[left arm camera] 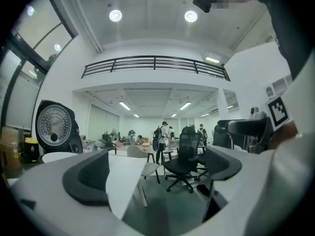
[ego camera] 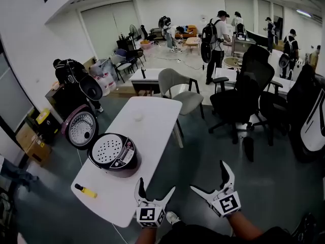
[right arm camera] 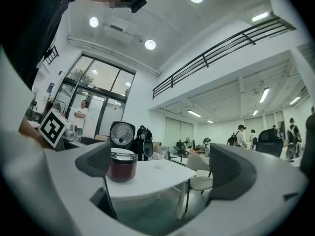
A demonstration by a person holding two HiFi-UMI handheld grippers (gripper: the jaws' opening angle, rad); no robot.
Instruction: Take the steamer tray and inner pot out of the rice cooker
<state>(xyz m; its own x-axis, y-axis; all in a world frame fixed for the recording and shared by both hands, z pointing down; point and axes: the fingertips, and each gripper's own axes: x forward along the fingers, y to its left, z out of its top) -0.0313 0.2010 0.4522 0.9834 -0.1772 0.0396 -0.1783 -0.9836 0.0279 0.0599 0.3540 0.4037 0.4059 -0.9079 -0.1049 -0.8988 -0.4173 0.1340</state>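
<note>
The dark red rice cooker [ego camera: 114, 155] stands near the front end of the white table [ego camera: 147, 126], its lid [ego camera: 81, 128] swung up to the left. A perforated white steamer tray [ego camera: 107, 150] lies in its mouth; the inner pot beneath is hidden. My left gripper [ego camera: 155, 187] hovers open over the table's near corner, right of the cooker and apart from it. My right gripper [ego camera: 209, 177] is open above the floor, further right. In the right gripper view the cooker [right arm camera: 123, 165] sits left of centre beyond the empty gripper [right arm camera: 165, 168]. The left gripper view shows only the lid [left arm camera: 54, 127] past the empty gripper [left arm camera: 157, 173].
A yellow and black marker [ego camera: 86, 191] lies on the table's near left corner, and a small white object [ego camera: 137, 117] rests mid-table. A grey chair [ego camera: 177, 88] stands at the table's far right, black office chairs [ego camera: 244, 95] beyond. Boxes [ego camera: 33, 141] and several people stand around.
</note>
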